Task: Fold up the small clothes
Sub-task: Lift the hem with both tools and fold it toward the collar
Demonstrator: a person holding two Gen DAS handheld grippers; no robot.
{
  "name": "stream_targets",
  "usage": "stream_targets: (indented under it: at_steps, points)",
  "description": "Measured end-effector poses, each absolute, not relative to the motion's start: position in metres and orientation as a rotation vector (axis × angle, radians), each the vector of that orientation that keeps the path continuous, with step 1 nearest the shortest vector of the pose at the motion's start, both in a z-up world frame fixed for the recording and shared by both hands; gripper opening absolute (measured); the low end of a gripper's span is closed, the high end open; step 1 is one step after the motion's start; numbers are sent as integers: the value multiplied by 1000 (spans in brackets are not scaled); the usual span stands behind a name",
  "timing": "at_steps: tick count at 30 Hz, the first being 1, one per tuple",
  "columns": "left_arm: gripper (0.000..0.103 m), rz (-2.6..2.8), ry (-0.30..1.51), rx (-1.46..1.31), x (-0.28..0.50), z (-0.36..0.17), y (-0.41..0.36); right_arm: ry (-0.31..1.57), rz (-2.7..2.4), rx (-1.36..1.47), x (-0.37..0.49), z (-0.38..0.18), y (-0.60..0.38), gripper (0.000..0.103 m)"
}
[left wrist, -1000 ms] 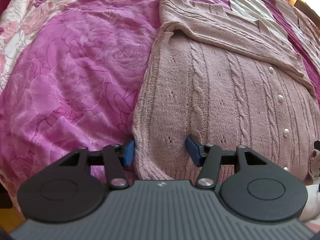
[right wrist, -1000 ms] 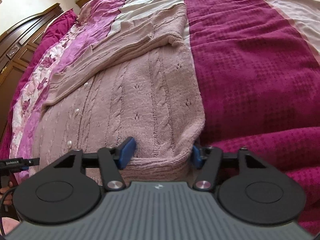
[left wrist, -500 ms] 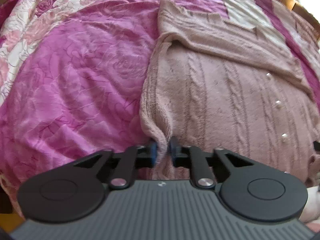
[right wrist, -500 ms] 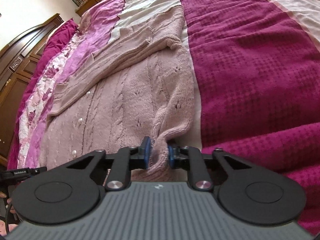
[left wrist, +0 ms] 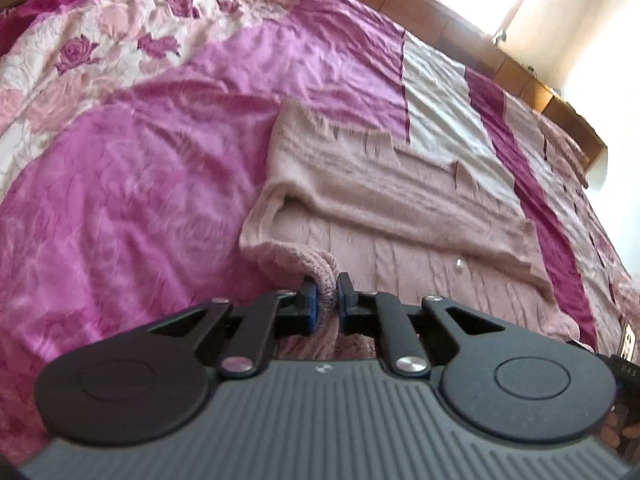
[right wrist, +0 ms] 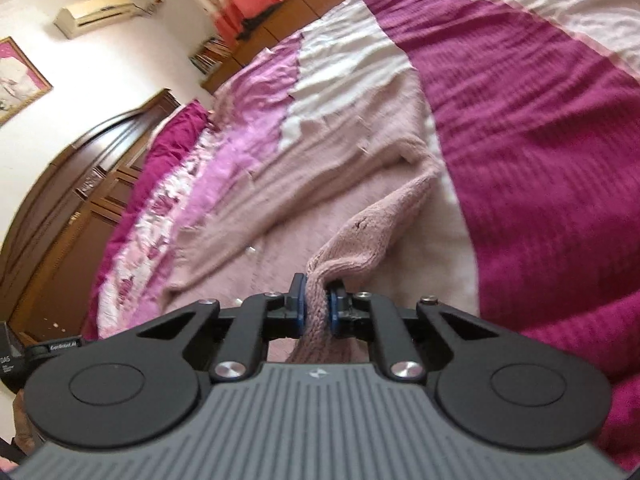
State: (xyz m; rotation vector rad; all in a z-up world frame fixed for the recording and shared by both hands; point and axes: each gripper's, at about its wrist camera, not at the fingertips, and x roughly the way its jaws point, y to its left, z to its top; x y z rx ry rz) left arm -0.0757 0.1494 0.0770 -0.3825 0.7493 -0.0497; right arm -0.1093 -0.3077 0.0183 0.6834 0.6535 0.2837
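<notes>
A dusty-pink cable-knit cardigan (left wrist: 384,196) with pearl buttons lies on the bed, its sleeves folded across the chest. My left gripper (left wrist: 325,304) is shut on the hem's left corner, which is lifted and curled over toward the collar. My right gripper (right wrist: 317,307) is shut on the hem's right corner of the cardigan (right wrist: 320,184), also raised off the bed. The lower body of the cardigan hangs below both grippers and is mostly hidden.
The bed has a magenta and pink floral quilt (left wrist: 120,184) on the left and a dark magenta textured blanket (right wrist: 540,128) on the right. A dark wooden headboard (right wrist: 80,184) stands at the left. A wooden ledge (left wrist: 520,76) runs behind the bed.
Both grippers closed on the cardigan's hem corners, then lifted them off the bed and carried them forward toward the collar. The views have tilted up.
</notes>
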Motion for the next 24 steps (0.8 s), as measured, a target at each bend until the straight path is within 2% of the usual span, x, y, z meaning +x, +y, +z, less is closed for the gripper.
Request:
stream_targets:
  at_steps: [14,24]
  points:
    - [11,16,621,-349,-35,95,160,475,207,775,-69,40,-328,11]
    - [11,85,678,-244,16,56,152,495,47,799,-27,14,-340,8]
